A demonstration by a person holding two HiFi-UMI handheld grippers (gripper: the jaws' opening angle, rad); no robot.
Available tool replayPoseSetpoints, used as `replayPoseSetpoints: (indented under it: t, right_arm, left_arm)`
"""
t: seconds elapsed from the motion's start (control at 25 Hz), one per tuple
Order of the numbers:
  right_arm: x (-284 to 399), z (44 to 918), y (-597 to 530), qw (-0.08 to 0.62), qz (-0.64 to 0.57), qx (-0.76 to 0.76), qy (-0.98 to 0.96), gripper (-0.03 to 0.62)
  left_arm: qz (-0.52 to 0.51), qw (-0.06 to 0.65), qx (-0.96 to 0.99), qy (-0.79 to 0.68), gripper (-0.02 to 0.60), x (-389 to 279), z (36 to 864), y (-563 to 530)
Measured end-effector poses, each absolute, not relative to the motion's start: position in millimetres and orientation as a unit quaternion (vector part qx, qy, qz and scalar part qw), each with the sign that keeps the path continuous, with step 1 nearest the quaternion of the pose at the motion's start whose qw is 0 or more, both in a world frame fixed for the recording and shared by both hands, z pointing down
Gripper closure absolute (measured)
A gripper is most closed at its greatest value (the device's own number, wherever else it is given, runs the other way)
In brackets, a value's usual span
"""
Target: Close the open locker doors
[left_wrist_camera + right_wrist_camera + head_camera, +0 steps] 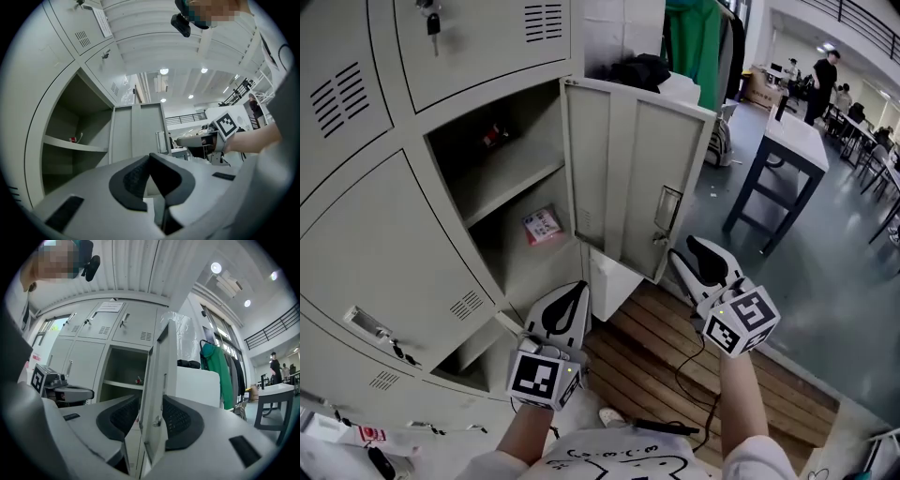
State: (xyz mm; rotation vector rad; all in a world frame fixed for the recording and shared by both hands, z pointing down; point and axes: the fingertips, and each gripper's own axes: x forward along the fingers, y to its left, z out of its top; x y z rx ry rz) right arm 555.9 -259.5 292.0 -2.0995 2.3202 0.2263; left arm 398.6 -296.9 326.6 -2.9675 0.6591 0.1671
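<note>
A tall grey locker door (628, 178) stands swung out from its open compartment (502, 187), which has a shelf and a pink packet (542, 225) below it. My right gripper (689, 246) is at the door's free edge, just under the latch (667, 211). In the right gripper view the jaws of that gripper (150, 399) stand open with the door edge (157, 380) showing between them, a gap at the left pad. My left gripper (578, 286) is lower, in front of a smaller open door (614, 281); this gripper (150, 157) is shut on nothing.
Closed lockers fill the left, one with keys (433, 23) hanging. A wooden platform (675, 366) with a black cable lies underfoot. A dark-legged table (787, 141) stands to the right, a green garment (694, 42) hangs behind the door, and people are far back.
</note>
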Motion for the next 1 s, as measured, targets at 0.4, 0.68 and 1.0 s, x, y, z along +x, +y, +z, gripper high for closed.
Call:
replayPoseSetpoints:
  t: [0.4,0.68,1.0]
  right_arm:
    - [600.8,288.0,-283.8,0.029,0.044,-0.614,0.787,0.490]
    - [601.3,289.0,-293.1,0.019,0.017,-0.525,0.851,0.507]
    - [585.0,288.3,-289.1,-0.011,0.025,-0.485,0.874,0.533]
  left_arm:
    - [0.053,0.070,-0.968,0.234,0.569,424.2,317.7,-309.4]
    - [0.046,0.074,-0.965,0.246,0.569,428.3,319.4,-315.2]
    - [0.049,0.077,-0.964,0.249,0.569,427.9,318.9,-317.4]
